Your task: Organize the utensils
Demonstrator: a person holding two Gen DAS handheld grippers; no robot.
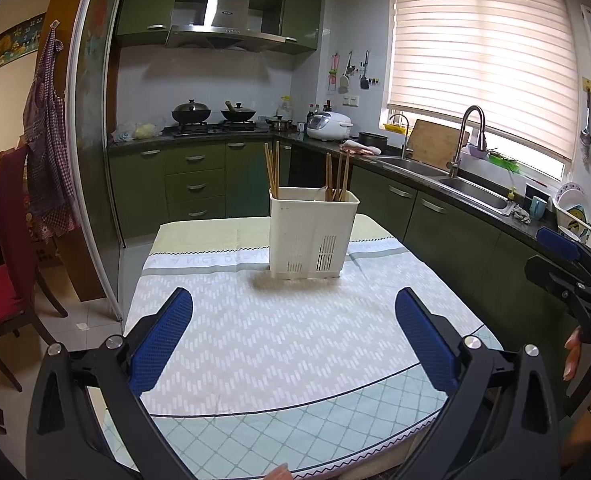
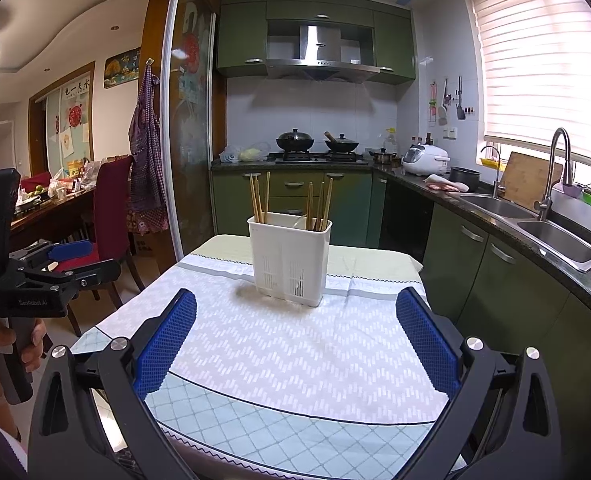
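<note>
- On the table (image 1: 295, 360), toward 12 o'clock from both grippers, a white utensil holder (image 1: 313, 234) is standing upright on the patterned tablecloth (image 2: 295, 344), well apart from either set of fingers.
- Wooden chopsticks (image 1: 272, 168) are sticking up out of the holder with their long axes near vertical, tips pointing at the ceiling; one bunch is leaning at the left corner, another bunch (image 1: 337, 178) at the right.
- From the left wrist view, the left gripper (image 1: 294, 330) is showing its jaws spread wide with nothing between them, and the right gripper (image 1: 567, 264) is appearing at 3 o'clock, with fingers of a hand (image 1: 573, 354) just below it.
- From the right wrist view, the right gripper (image 2: 295, 330) is likewise showing jaws released and empty, and the left gripper (image 2: 55, 268) is appearing at 9 o'clock, gripped from below by a hand (image 2: 3, 354).
- Only the right wrist view is taking in the dining area with a red chair (image 2: 107, 216); the left wrist view is showing more of the sink (image 1: 447, 176) and a dish rack (image 1: 571, 212) at 3 o'clock.
</note>
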